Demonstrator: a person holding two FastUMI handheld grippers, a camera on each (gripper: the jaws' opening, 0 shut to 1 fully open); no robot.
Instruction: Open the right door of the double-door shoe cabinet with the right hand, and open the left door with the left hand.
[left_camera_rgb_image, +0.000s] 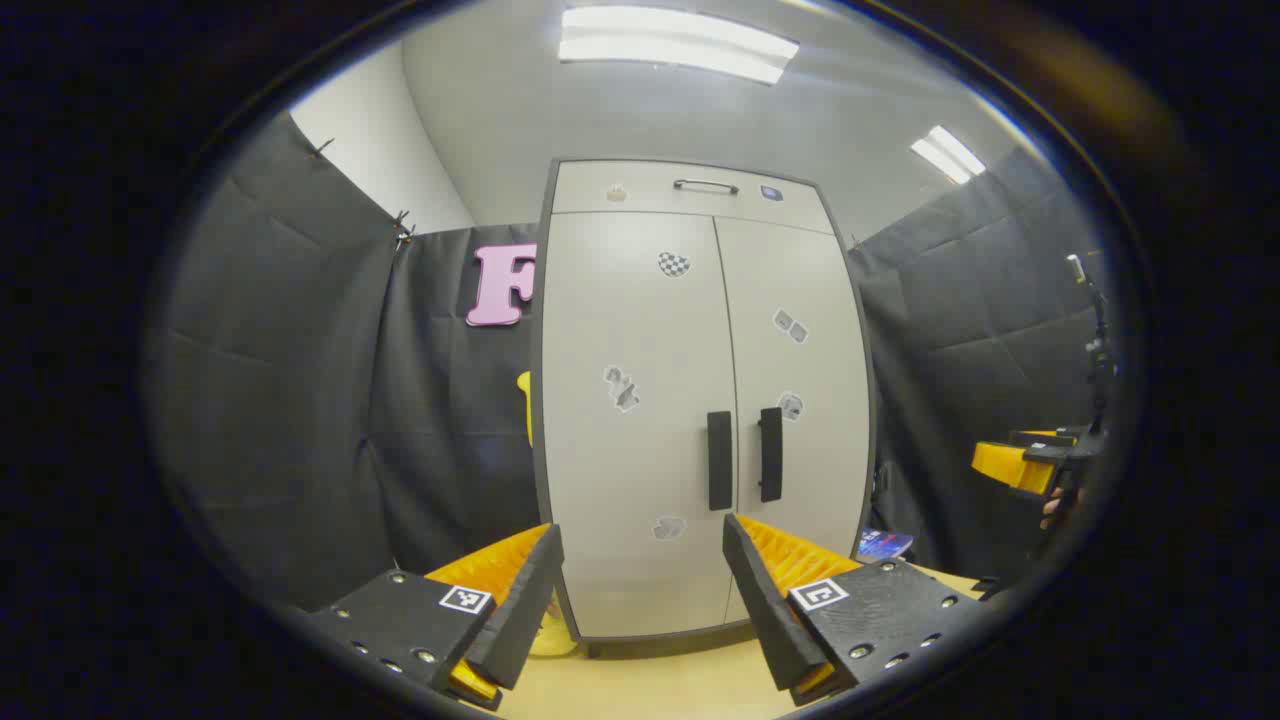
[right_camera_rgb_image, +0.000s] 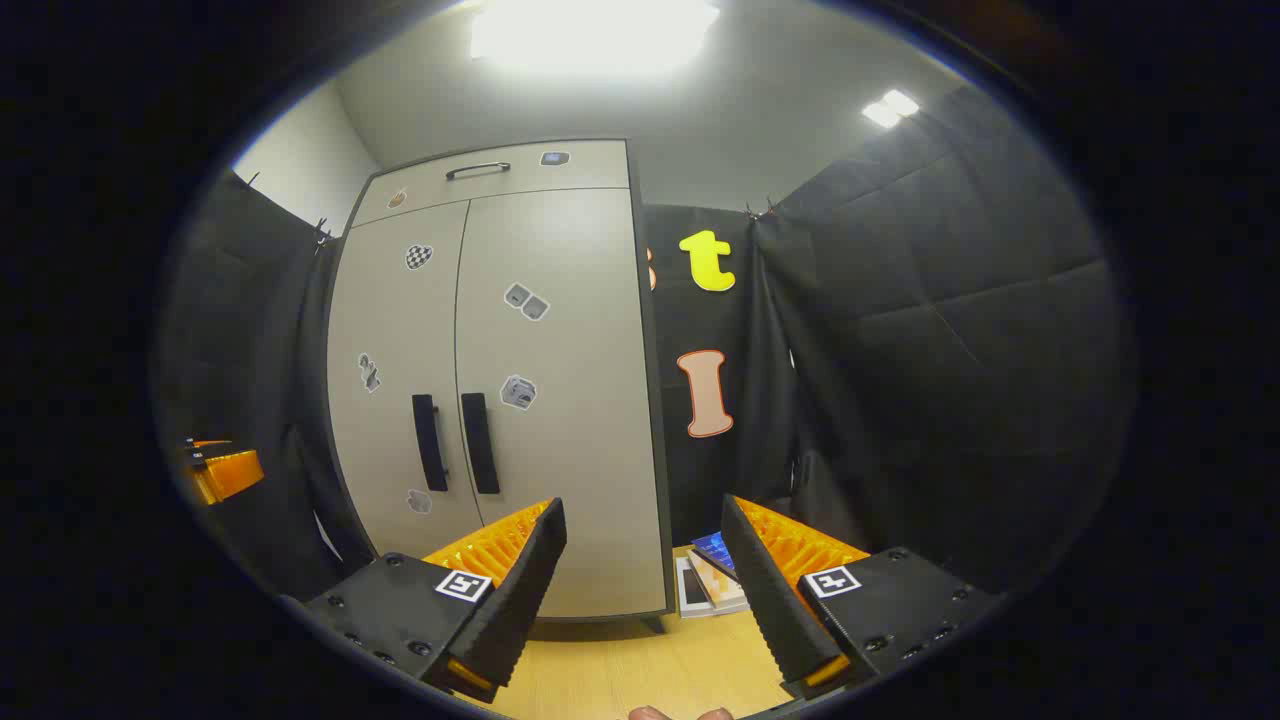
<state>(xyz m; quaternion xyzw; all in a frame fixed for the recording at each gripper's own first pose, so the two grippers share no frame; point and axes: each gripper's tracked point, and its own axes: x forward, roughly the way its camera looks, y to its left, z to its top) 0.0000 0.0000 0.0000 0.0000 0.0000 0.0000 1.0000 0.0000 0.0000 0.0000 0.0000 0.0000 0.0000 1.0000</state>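
From my left gripper (left_camera_rgb_image: 640, 590) I look straight at the shoe cabinet (left_camera_rgb_image: 700, 400), which stands upright on the light wooden floor (left_camera_rgb_image: 660, 680) against the black cloth wall (left_camera_rgb_image: 330, 400). My fingers are spread wide apart with nothing between them, and the cabinet sits ahead of them, apart from the tips. Both doors are closed. The left door (left_camera_rgb_image: 630, 330) fills the gap above my fingers, and its dark vertical handle (left_camera_rgb_image: 719, 460) sits just above my right-hand fingertip (left_camera_rgb_image: 745, 560), not touching. The right door's handle (left_camera_rgb_image: 770, 454) stands just beside it across the seam. A drawer with a metal pull (left_camera_rgb_image: 706, 186) runs along the top. Small stickers (left_camera_rgb_image: 674, 264) dot the doors.

Far off at the right edge of the left gripper view I see the right gripper (left_camera_rgb_image: 1020, 462), held by a hand (left_camera_rgb_image: 1050, 510), well apart from the cabinet.

From my right gripper (right_camera_rgb_image: 640, 590), jaws likewise wide and empty, the cabinet stands to the left of centre. The right door (right_camera_rgb_image: 560, 330) rises above my left-hand finger (right_camera_rgb_image: 525, 580), its handle (right_camera_rgb_image: 480, 442) up and left of that tip, apart from it. A few books (right_camera_rgb_image: 710, 580) lie on the floor beside the cabinet's right foot, between my fingers.
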